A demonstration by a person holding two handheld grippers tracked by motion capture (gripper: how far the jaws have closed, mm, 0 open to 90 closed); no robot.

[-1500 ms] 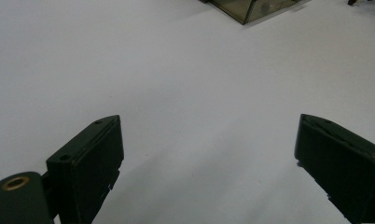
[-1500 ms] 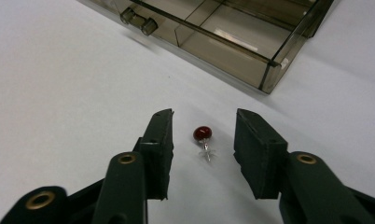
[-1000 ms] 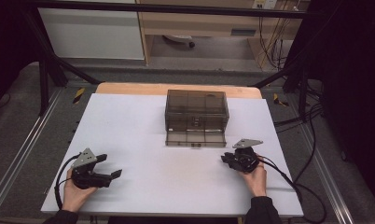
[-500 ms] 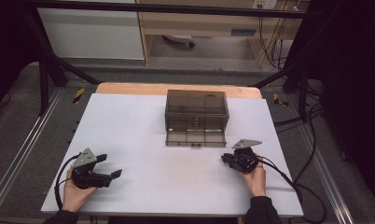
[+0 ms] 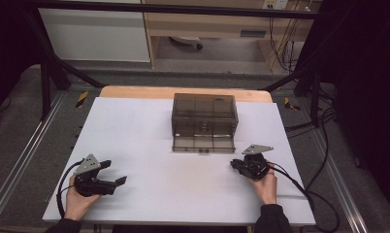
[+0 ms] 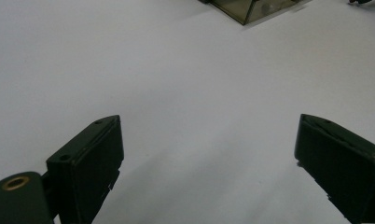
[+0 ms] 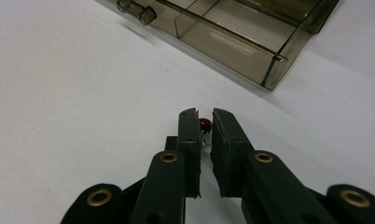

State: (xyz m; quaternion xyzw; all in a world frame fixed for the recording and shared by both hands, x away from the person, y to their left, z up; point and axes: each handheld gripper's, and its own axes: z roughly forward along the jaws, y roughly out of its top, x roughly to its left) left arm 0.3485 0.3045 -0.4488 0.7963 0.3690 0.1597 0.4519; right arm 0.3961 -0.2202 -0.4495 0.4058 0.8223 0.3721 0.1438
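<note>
Right gripper point(image 7: 204, 128) clamps a small red bead point(image 7: 204, 124) near the open drawer point(image 5: 203, 143), probably for stowing. Left gripper point(image 6: 209, 158) rests released near the tabletop's point(image 5: 135, 126) front-left corner.

The left tool point(image 5: 119, 181) rests low with jaws spread wide, while the right tool point(image 7: 204, 125) has jaws nearly closed.

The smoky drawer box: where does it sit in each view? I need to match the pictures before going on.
High view: the drawer box stands at table centre, toward the far edge, its bottom drawer pulled out toward the person.
Left gripper view: one corner of it at the top edge, right of centre.
Right gripper view: the open drawer across the top, beyond the right claw.
Shared landmark: the white table surface.
</note>
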